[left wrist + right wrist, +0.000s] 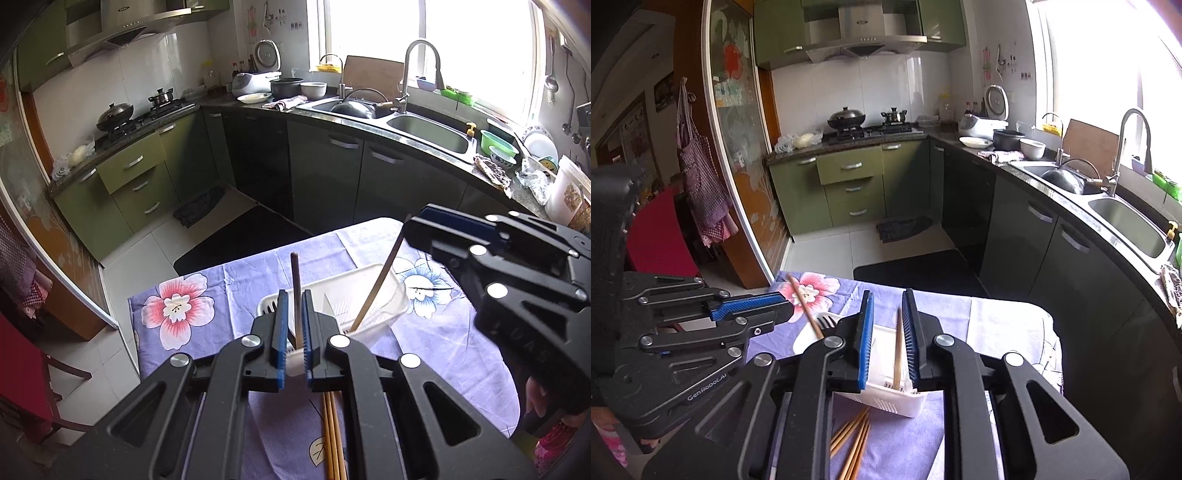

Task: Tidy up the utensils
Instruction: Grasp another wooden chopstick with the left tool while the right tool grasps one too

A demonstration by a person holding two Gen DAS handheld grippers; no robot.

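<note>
A white plastic utensil basket (373,295) lies on the floral tablecloth; it also shows in the right wrist view (886,400). My left gripper (294,301) is shut on a dark chopstick (295,284) that stands upright over the basket's left end. My right gripper (888,306) is shut on a light wooden chopstick (897,350) whose lower end rests in the basket; the same stick (376,286) leans in the left wrist view. A white fork (823,320) lies in the basket. Several loose wooden chopsticks (853,439) lie on the cloth in front of the basket.
The table (207,280) has a purple cloth with a pink flower (177,306) at the far left. Beyond it are dark floor mats (916,273), green cabinets (849,184) and a double sink (424,133). A red chair (657,236) stands at the left.
</note>
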